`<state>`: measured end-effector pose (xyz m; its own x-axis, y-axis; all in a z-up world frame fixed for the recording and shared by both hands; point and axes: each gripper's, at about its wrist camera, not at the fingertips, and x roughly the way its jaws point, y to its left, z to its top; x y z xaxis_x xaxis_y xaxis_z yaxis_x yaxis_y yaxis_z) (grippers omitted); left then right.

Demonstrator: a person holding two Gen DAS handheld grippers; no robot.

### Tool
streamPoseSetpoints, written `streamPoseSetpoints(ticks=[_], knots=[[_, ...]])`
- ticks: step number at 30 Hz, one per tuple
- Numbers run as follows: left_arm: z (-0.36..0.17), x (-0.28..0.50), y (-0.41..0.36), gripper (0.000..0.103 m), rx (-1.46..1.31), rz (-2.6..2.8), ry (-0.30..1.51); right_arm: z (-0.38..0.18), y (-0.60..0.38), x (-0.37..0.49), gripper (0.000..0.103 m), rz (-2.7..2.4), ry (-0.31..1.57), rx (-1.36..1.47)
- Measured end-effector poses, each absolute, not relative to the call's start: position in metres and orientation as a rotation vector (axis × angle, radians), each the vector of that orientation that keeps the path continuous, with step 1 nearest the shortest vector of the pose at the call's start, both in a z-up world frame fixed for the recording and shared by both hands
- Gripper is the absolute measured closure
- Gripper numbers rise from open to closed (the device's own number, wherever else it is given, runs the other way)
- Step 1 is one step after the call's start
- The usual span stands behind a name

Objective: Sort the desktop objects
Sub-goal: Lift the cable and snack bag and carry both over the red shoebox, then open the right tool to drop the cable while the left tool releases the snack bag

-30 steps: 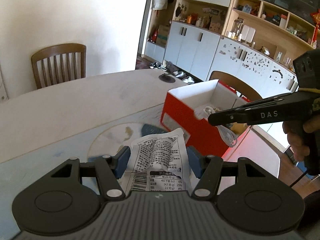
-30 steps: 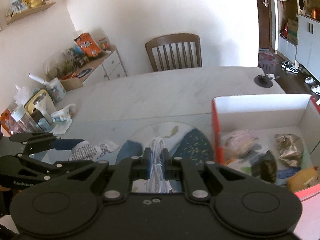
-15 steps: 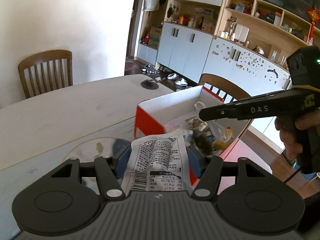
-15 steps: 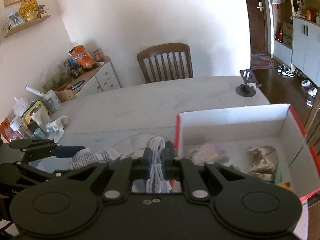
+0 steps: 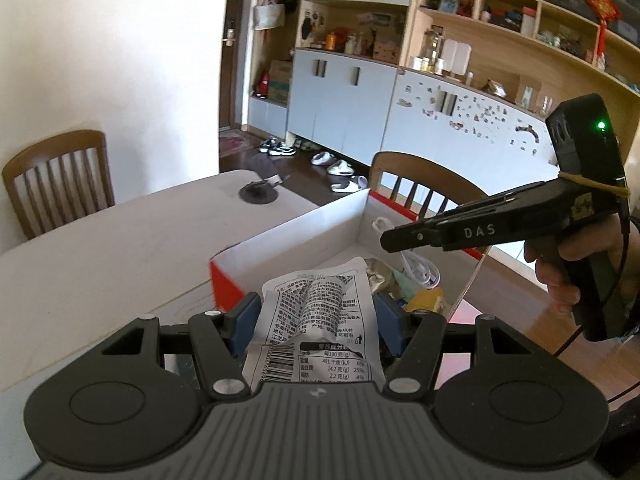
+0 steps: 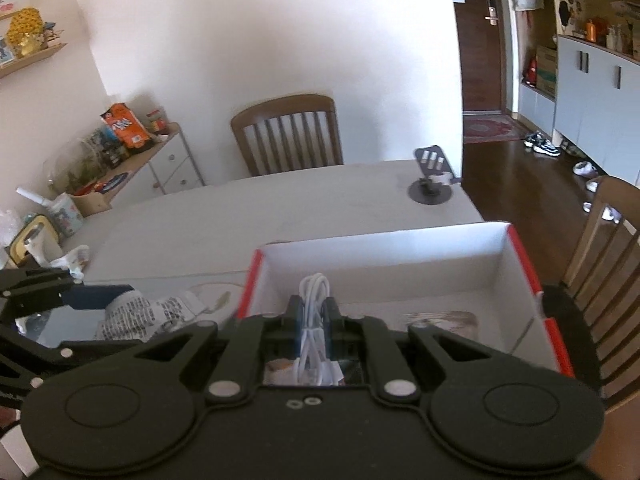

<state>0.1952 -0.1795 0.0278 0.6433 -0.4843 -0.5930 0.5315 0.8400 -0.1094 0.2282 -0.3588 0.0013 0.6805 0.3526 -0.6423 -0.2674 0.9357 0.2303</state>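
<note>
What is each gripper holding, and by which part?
The left gripper holds a white snack packet by its side edges. The right gripper pinches a coiled white cable across the middle of the bundle.

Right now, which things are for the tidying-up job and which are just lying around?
For the job:
- snack packet in the left gripper
- white cable in the right gripper
- red box

Just lying about:
- phone stand
- wooden chair
- shoes

Box (image 6: 400, 256) top open, far half bare; phone stand (image 6: 434, 184) well clear.
</note>
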Motion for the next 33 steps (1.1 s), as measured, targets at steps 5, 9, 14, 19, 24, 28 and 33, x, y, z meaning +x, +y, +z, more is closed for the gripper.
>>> streamPoseSetpoints(ticks=[5, 9, 14, 19, 24, 28, 33], knots=[[0.024, 0.218, -0.198, 0.042, 0.099, -0.609, 0.662, -0.007, -0.377, 0.233, 0.094, 0.314, 0.760, 0.116], [0.018, 0.238, -0.213, 0.042, 0.112, -0.632, 0.683, -0.014, -0.392, 0.237, 0.094, 0.289, 0.770, 0.108], [0.002, 0.256, -0.240, 0.042, 0.188, -0.654, 0.701, -0.028, -0.408, 0.240, 0.094, 0.260, 0.798, 0.104], [-0.017, 0.278, -0.263, 0.042, 0.254, -0.652, 0.734, -0.044, -0.421, 0.245, 0.094, 0.229, 0.835, 0.122], [-0.031, 0.298, -0.276, 0.042, 0.294, -0.658, 0.769, -0.057, -0.422, 0.253, 0.094, 0.231, 0.866, 0.123], [-0.039, 0.310, -0.287, 0.042, 0.303, -0.670, 0.808, -0.065, -0.420, 0.256, 0.094, 0.240, 0.885, 0.118], [-0.047, 0.325, -0.298, 0.042, 0.328, -0.663, 0.832, -0.074, -0.416, 0.263, 0.094, 0.254, 0.911, 0.117]])
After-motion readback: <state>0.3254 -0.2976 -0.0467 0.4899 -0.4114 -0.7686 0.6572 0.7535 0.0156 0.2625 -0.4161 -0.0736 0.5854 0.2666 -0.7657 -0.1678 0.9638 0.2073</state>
